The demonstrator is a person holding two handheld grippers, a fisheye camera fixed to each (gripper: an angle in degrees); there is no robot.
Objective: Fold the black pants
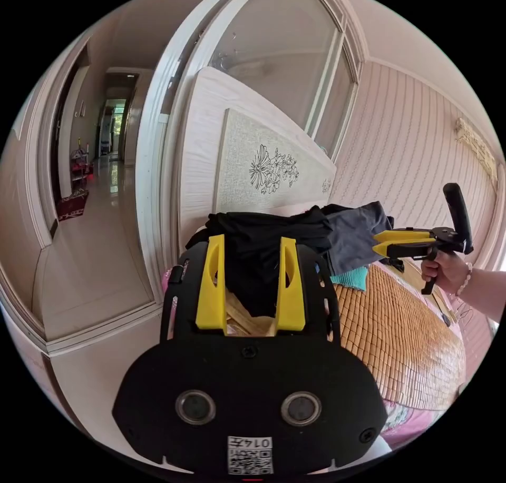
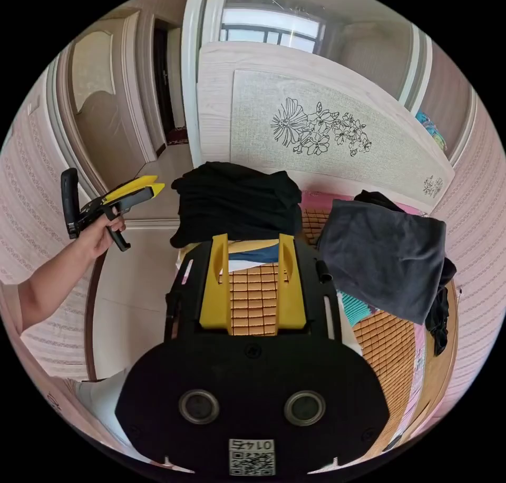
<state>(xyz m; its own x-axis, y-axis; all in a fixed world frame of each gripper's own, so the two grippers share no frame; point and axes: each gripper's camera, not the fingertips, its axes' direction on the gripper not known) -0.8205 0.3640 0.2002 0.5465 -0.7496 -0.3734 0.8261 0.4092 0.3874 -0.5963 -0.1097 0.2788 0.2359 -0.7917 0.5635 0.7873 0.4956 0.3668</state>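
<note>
Left gripper point(image 1: 250, 288): your yellow jaws stand apart with nothing between them, hovering just short of the black heap.
Right gripper point(image 2: 253, 288): jaws also parted and empty, held above the bamboo mat point(image 2: 253, 293); from the left gripper view it appears off to the side near the grey garment point(image 1: 356, 235), its jaws looking nearly together there.
Hands: your left hand point(image 2: 97, 235) and right hand point(image 1: 445, 269) each wrap a handle, clear of the cloth.
Black pants point(image 2: 234, 201): a bunched, soft mound at the head of the bed, close to the headboard point(image 2: 327, 130), resting on a few lighter folded pieces.
Look of the pants: matte black, creased and rounded, no waistband or leg clearly readable, so you cannot tell which end is which.
Step in hand: judged as the approach, before any grasp; the folding is not yet begun.
Next move calls for: bringing each gripper to an edge of the mound, pinching a single layer, and drawing it out flat onto the mat.
Risk: you may catch the pieces underneath, or the grey garment lying just beside.
</note>
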